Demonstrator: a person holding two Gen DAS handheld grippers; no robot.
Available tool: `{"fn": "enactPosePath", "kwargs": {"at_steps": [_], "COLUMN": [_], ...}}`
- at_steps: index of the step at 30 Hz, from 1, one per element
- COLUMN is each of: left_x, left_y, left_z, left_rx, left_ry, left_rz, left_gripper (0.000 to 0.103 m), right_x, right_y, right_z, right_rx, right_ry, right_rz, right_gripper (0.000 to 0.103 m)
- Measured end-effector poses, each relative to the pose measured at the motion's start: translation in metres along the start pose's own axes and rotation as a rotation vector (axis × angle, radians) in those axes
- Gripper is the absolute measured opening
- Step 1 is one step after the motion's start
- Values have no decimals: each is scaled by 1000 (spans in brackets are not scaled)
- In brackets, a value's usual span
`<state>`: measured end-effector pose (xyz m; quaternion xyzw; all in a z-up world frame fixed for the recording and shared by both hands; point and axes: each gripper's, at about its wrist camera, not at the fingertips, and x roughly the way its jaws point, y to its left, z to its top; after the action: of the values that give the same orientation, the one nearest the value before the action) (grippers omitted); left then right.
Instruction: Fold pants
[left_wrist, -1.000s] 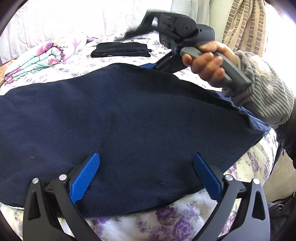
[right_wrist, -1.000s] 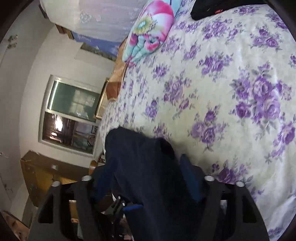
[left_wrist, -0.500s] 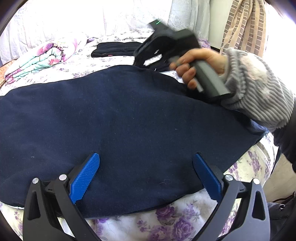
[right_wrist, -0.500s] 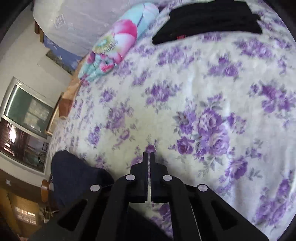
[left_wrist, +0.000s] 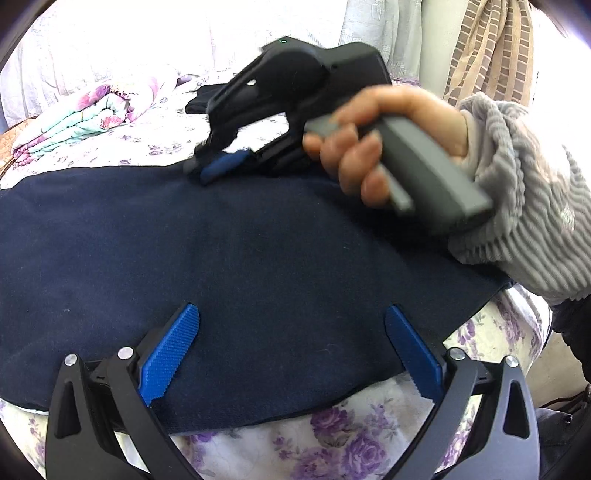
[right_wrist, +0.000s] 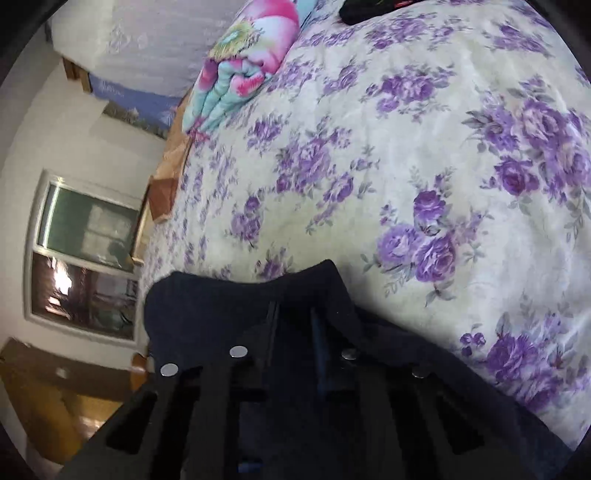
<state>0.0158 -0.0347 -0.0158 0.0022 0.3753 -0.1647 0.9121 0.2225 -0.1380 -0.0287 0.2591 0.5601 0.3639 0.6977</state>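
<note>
Black tongs (left_wrist: 291, 354), blue ribbed pads (left_wrist: 170, 354), grey sleeve (left_wrist: 524, 206)

Floral bed (left_wrist: 369, 443) carries navy pants (left_wrist: 258, 258), folded quilt (right_wrist: 243, 62), black garment (right_wrist: 369, 11)

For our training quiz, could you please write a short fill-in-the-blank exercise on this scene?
1. The navy blue pants lie on a bedsheet printed with ____ flowers.
2. The left gripper hovers with its jaws ____.
3. The hand on the right gripper wears a ribbed ____ sleeve.

Answers: purple; open; grey

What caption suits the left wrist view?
Open left gripper hovers over navy pants while right gripper meets their far edge.
</note>
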Motion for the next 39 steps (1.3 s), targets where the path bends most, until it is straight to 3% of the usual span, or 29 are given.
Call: {"fn": "enactPosePath", "kwargs": {"at_steps": [2,3,4,6,9,12,15,18,22,28,31,36,39], "left_x": [0,0,-1,0,-1,-1,-4,-7,-7,-9,-10,-11,-12], "left_y": [0,1,1,0,-1,-1,-2,-1,0,4,7,2,3], "left_z": [0,0,-1,-1,-2,-2,-3,-4,-3,-4,-4,-5,-6], "left_rx": [1,0,-1,-1,-1,-5,-5,-10,-16,-48,-71,-72,-76], "left_ry": [-1,-3,-4,-4,-4,-6,-9,-20,-19,-27,-30,-23,-22], "left_rz": [0,-2,-4,-4,0,-5,-12,-24,-25,-37,-46,-26,-25], "left_gripper": [98,98,98,98,98,98,98,98,98,98,98,98,98], "right_x": [-25,-39,-53,-63,-37,-19,-26,-77,-171,-284,-307,-302,-293], "right_y": [6,8,11,17,9,6,11,27,12,-62,-104,-146,-155], "right_z": [-8,-13,-21,-32,-38,-24,-26,-61,-151,-308,-363,-371,-355], "right_rx": [7,10,5,-12,9,-14,29,-41,-46,246,440,565,546], "right_ry": [-88,-131,-167,-184,-136,-156,-192,-334,-522,-776,-881,-939,-943], "right_rz": [32,54,73,80,-24,-94,-89,-82,-102,-123,-108,16,15], "right_gripper": [41,65,75,77,80,84,85,85,92,93,95,96,96]}}
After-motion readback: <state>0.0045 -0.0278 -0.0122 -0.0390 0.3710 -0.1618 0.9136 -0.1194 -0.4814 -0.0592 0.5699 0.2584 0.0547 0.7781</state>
